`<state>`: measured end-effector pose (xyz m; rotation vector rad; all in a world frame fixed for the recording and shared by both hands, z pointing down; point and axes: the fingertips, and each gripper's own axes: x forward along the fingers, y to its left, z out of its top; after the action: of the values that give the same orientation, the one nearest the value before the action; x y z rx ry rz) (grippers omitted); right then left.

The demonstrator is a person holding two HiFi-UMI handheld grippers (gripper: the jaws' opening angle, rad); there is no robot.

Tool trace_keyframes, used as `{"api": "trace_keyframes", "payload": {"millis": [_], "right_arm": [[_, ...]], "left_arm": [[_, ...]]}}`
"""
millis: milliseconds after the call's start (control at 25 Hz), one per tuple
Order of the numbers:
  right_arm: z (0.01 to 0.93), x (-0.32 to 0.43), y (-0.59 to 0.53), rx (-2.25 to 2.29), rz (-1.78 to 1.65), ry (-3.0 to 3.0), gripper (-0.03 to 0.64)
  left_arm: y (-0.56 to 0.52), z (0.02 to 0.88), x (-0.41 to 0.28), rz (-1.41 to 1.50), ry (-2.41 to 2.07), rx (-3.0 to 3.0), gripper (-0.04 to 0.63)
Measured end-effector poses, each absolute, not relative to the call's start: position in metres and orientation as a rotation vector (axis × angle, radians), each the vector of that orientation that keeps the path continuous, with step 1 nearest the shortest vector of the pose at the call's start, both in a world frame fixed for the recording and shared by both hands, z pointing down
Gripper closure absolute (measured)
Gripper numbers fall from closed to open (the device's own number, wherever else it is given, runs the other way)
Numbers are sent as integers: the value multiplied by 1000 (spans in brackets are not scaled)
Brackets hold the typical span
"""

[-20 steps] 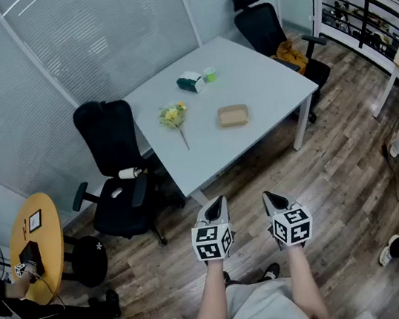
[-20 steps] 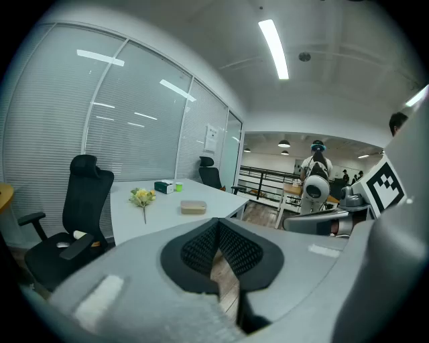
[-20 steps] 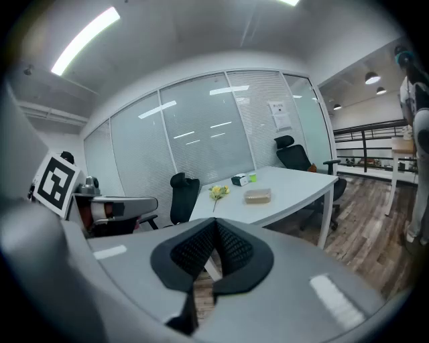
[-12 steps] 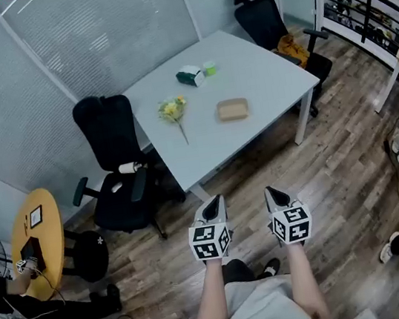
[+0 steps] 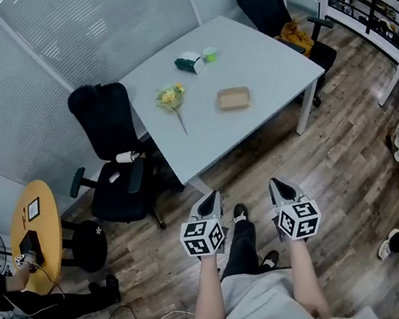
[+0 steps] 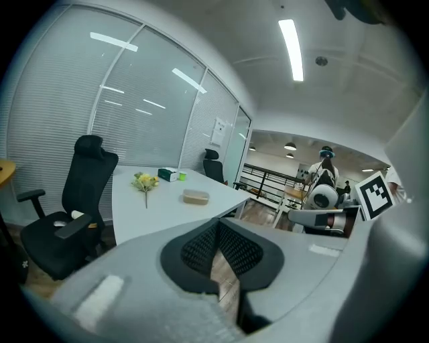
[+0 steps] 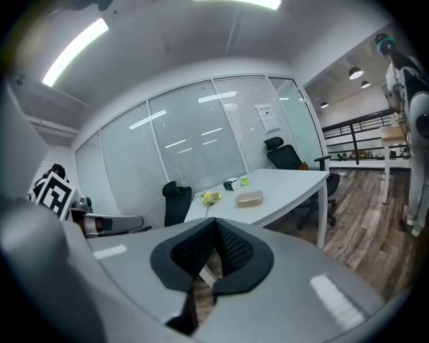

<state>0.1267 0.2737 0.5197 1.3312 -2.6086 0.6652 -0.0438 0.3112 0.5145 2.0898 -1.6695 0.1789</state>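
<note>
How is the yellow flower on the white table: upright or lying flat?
Lying flat: the flower has its stem along the table; no vase.

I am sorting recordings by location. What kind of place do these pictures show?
Most likely an office meeting room: a white table with black swivel chairs, glass walls fitted with blinds, and a wood-look floor.

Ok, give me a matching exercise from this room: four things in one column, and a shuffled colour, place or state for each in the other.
1. flower
2. flat box
3. small cup
4. left gripper

A. green, at the far edge of the table
B. shut, nothing in it
C. yellow, lying nearest the black chair
D. tan, near the middle of the table

Pairs: 1-C, 2-D, 3-A, 4-B
</note>
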Motion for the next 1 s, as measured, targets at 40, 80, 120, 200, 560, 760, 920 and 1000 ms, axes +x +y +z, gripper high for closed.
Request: {"api": "trace_keyframes", "payload": {"millis": [40,80,120,200,560,760,920,1000], "right_arm": [[520,126,268,1333,659,-2608,614],[521,125,261,1333,654,-2606,614],[522,125,255,1332,653,-2603,614],[526,122,240,1330,653,-2593,614],[541,111,147,1340,672,-2546,614],[555,97,88,1322,683,-2514,614],[564,84,40,1327,692,-2494,614],[571,77,18,1331,702,-2484,614]], "left_arm": [[305,516,-46,183,-1675,2088,589],[298,517,-49,186,-1682,2088,591],[290,517,-52,188,-1690,2087,591],[272,519,-58,182,-1701,2083,591],[165,524,-73,136,-1693,2081,591],[99,532,-86,131,-1677,2062,591],[48,539,-101,124,-1652,2046,591],[22,543,-109,127,-1647,2043,591]]}}
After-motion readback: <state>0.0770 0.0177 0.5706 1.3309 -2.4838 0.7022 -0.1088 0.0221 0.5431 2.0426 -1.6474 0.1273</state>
